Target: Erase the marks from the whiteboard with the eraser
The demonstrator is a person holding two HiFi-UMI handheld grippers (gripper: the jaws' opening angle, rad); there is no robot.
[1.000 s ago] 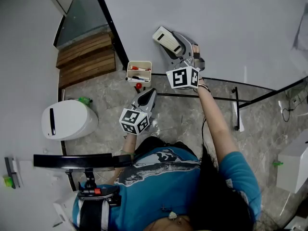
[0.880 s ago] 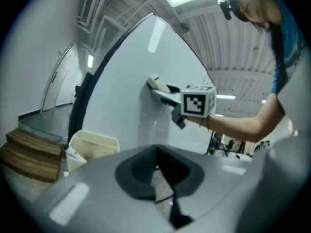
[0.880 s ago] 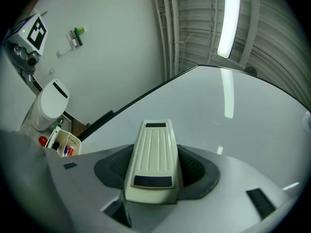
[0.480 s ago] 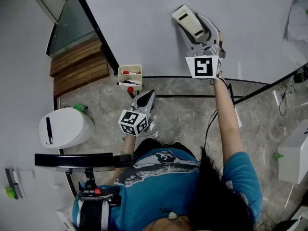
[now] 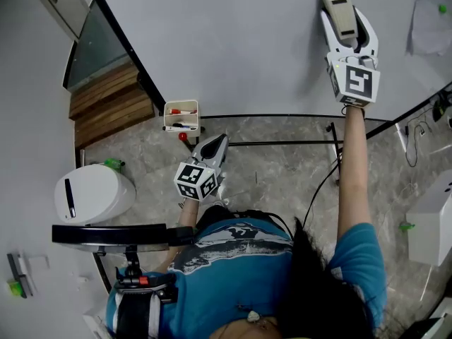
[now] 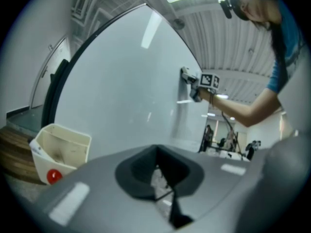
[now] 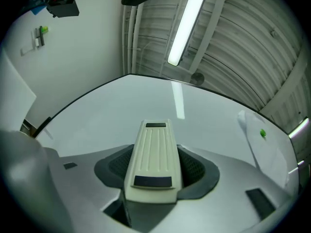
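The whiteboard (image 5: pixel 233 41) fills the upper part of the head view, and I see no marks on it. A cream eraser (image 5: pixel 339 9) lies flat against the board near its top right, with my right gripper (image 5: pixel 344 21) shut on it. In the right gripper view the eraser (image 7: pixel 153 159) sits lengthwise between the jaws. My left gripper (image 5: pixel 214 145) hangs low by the board's bottom edge, shut with nothing in it. From the left gripper view the right gripper (image 6: pixel 197 84) shows far up the board.
A cream marker tray (image 5: pixel 181 116) with red markers hangs at the board's lower edge. A paper sheet (image 5: pixel 427 20) under a green magnet sits right of the eraser. The black stand legs (image 5: pixel 282 143), a white bin (image 5: pixel 92 193) and wooden steps (image 5: pixel 109 101) are on the floor.
My right gripper has swept the eraser up and to the right across the board. The left gripper has stayed where it was.
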